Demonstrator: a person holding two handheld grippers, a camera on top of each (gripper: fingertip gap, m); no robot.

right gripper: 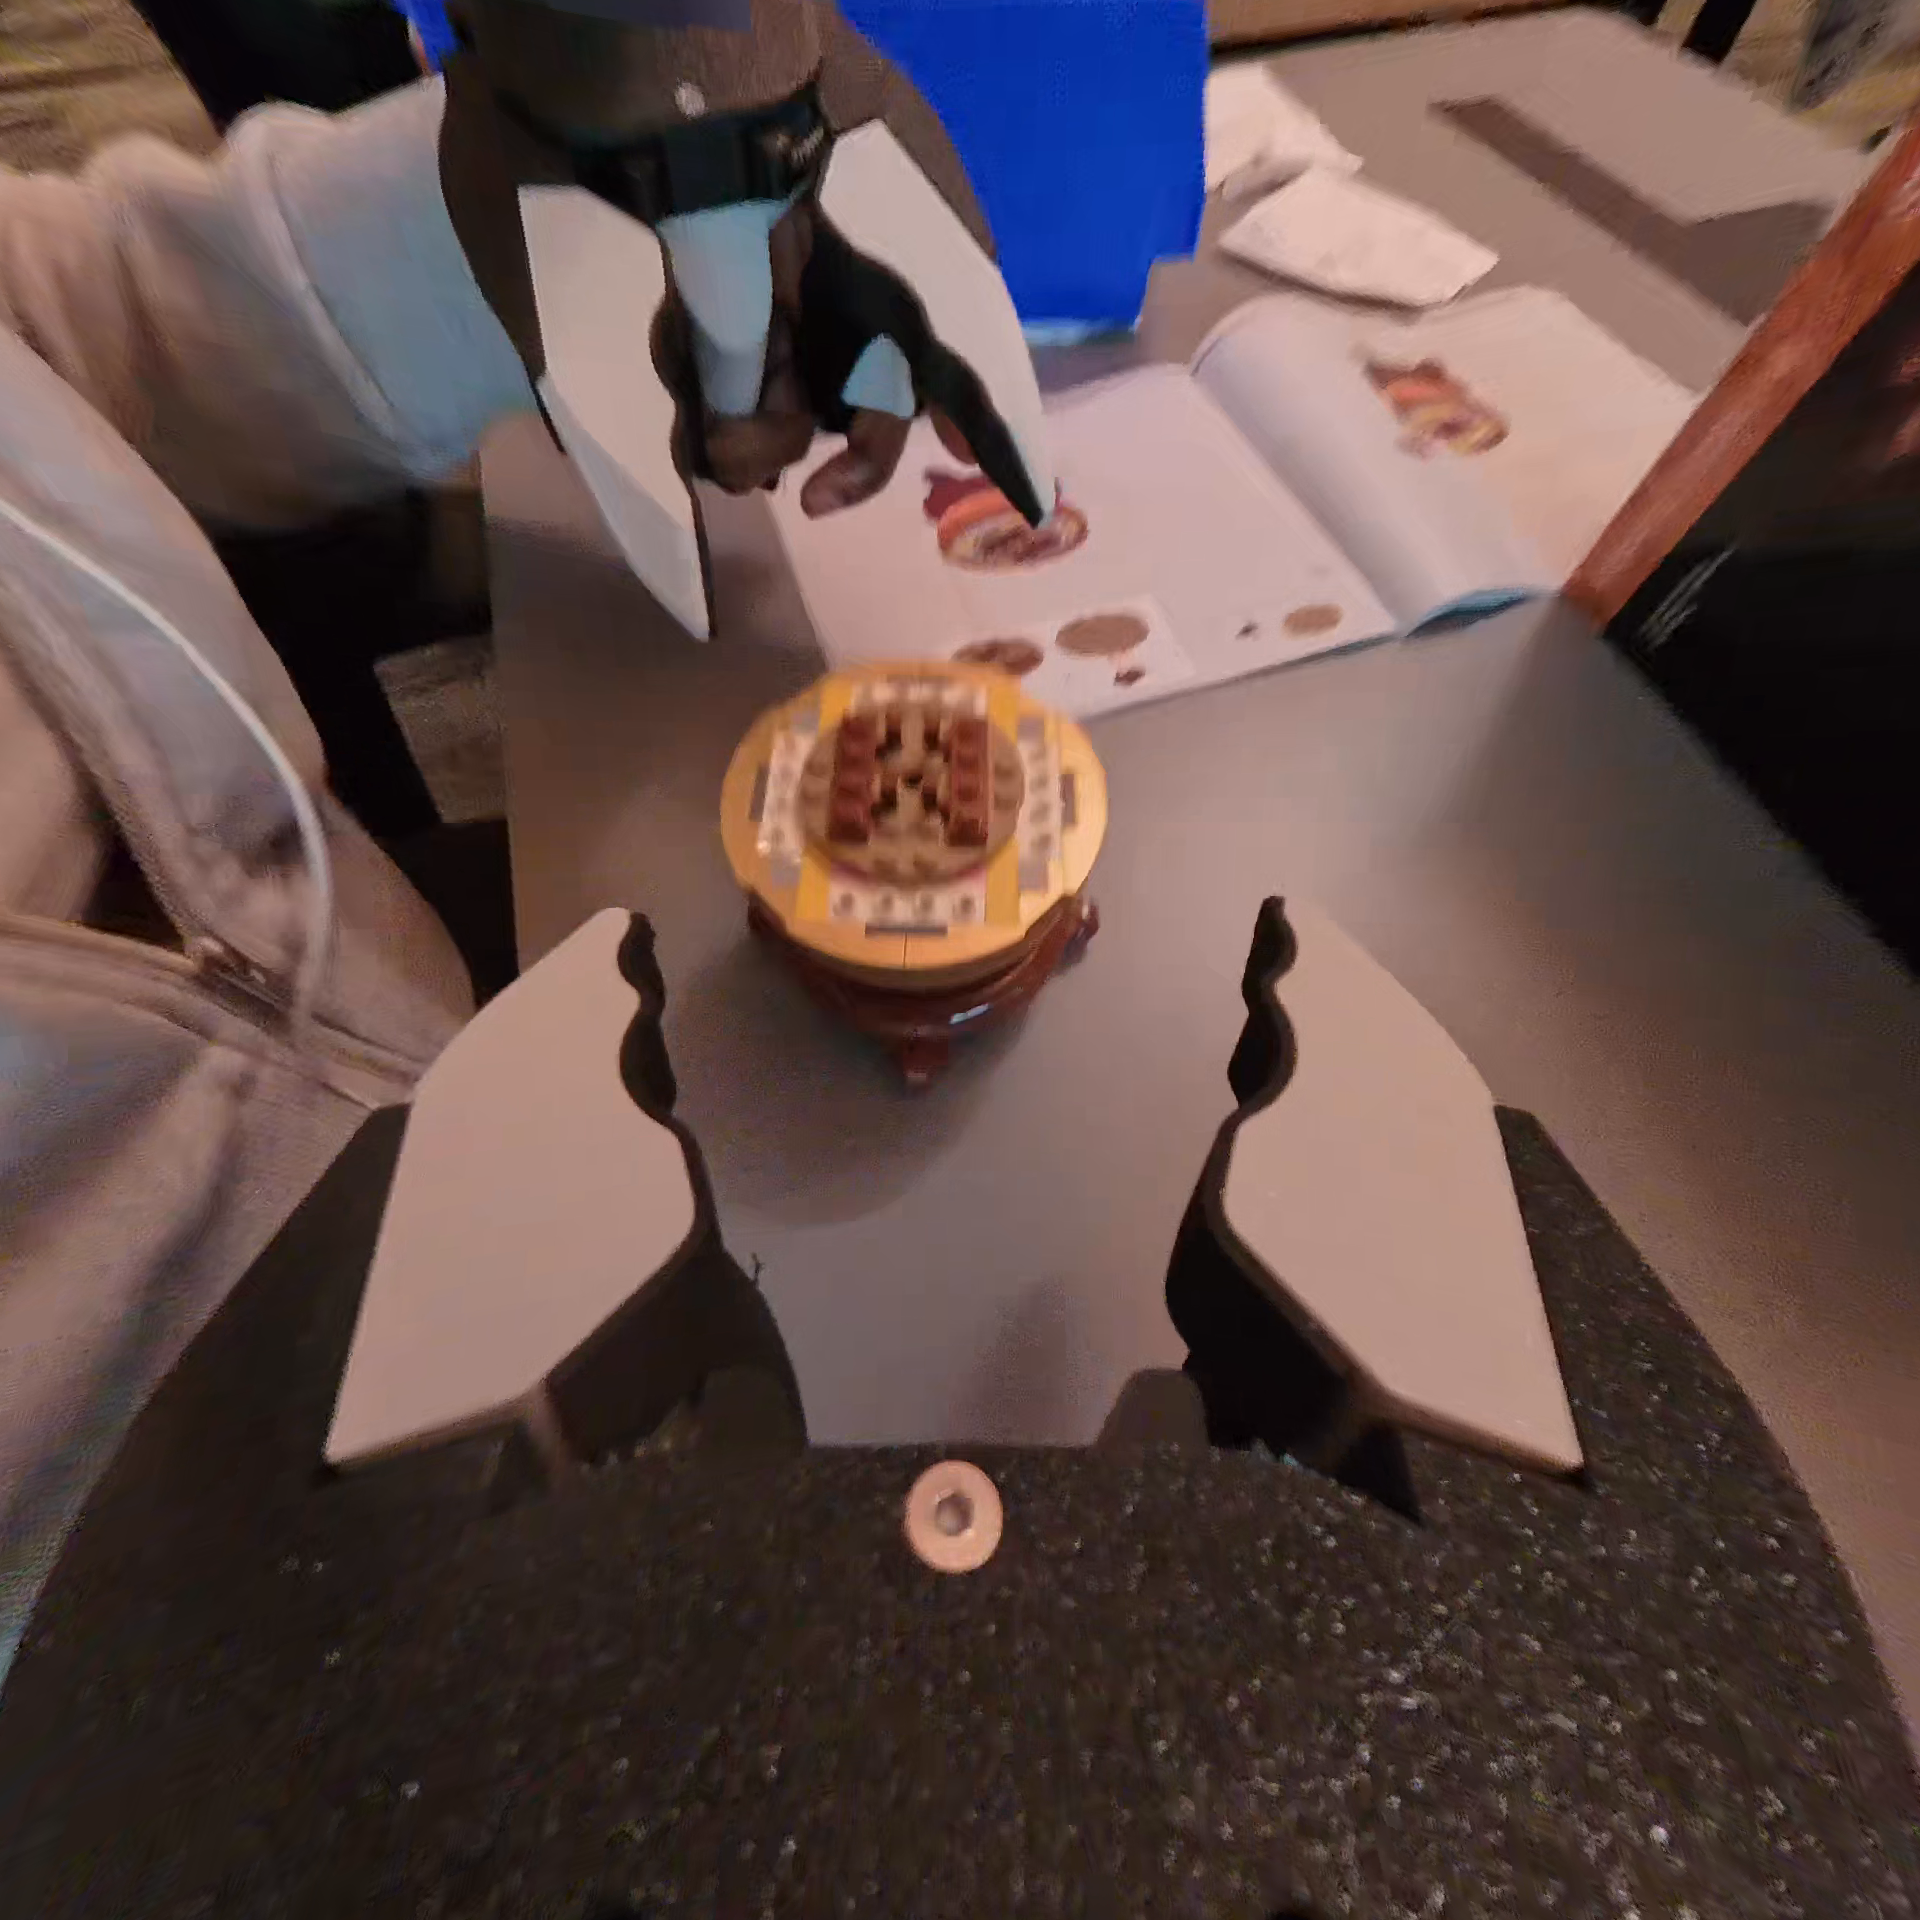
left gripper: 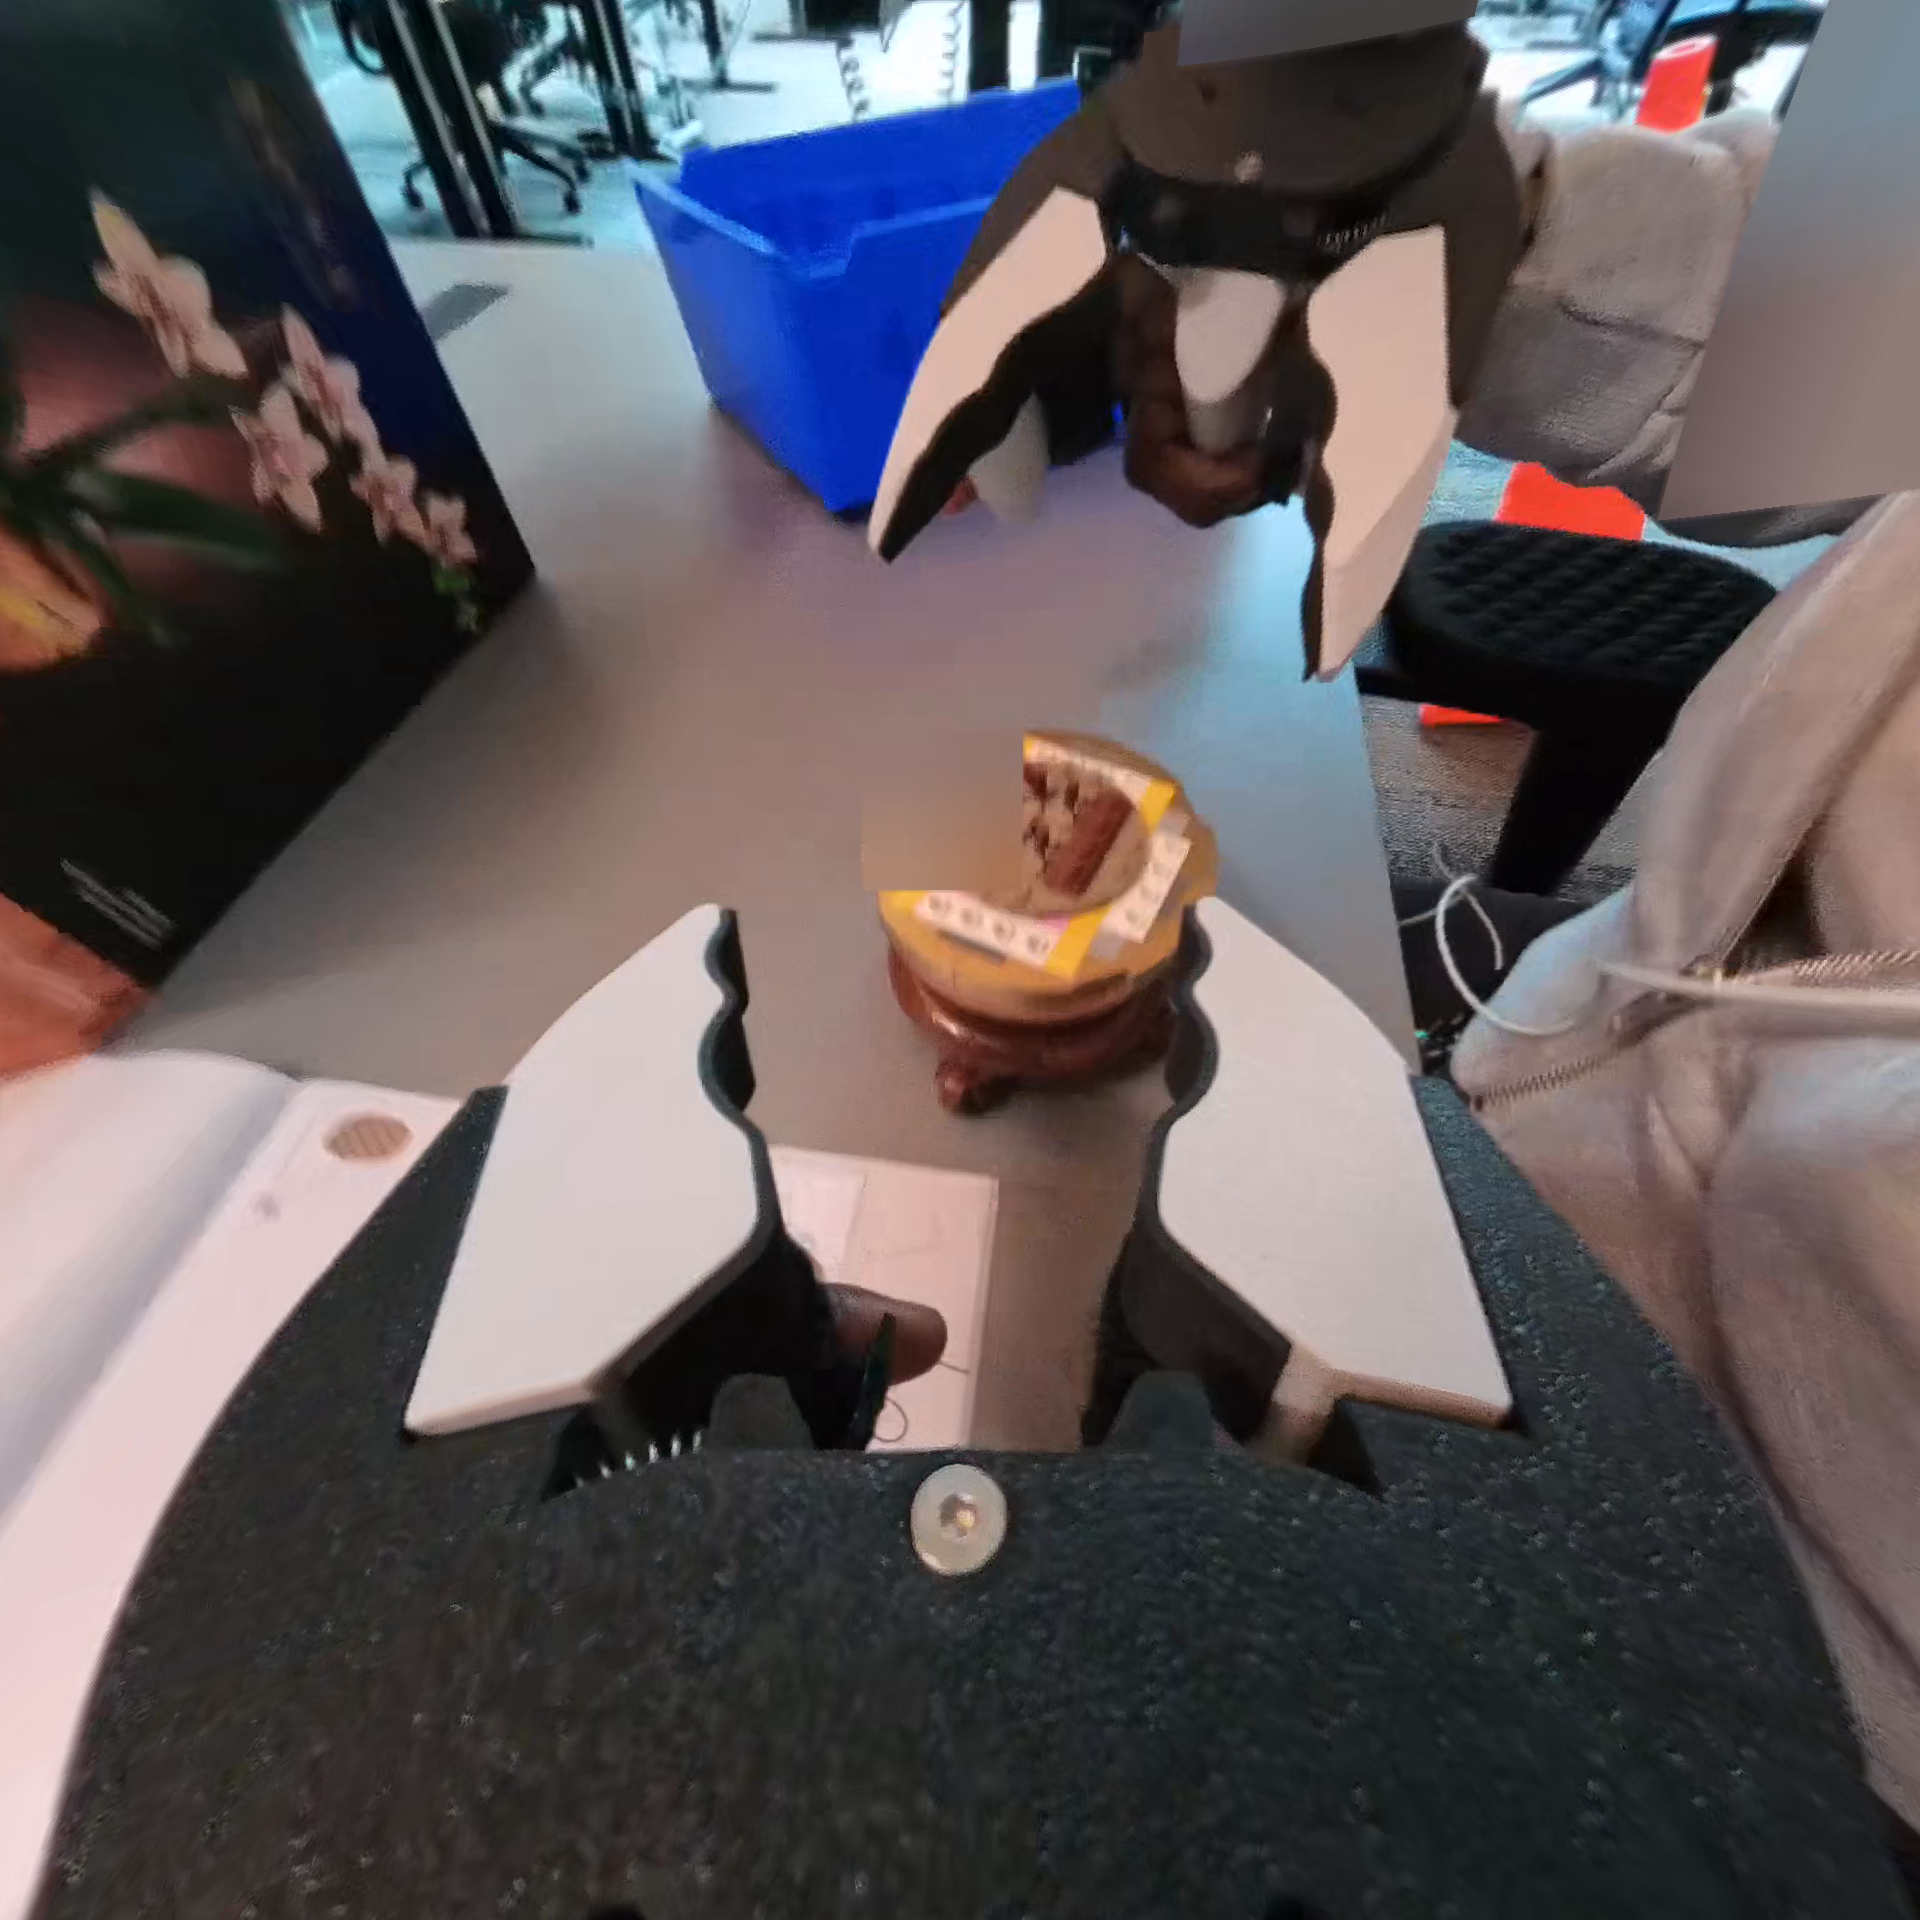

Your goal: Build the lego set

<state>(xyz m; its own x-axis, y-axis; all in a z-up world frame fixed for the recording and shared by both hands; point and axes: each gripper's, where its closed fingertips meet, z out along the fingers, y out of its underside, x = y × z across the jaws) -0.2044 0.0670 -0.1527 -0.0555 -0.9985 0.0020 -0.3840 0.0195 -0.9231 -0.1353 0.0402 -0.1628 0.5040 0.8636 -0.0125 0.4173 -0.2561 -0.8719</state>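
between the spread, empty left gripper (left gripper: 961,940) and right gripper (right gripper: 956,925), round tan-and-brown lego pot (right gripper: 909,831) is sitting upright on grey table (right gripper: 1455,935), probably awaiting bracing from both sides.

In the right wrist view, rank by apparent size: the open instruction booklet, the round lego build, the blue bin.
1. Open instruction booklet, largest as seen.
2. Round lego build.
Blue bin: unranked. It is cut off by the frame and partly hidden behind the left gripper, and lies farther away, so its size is unsure.
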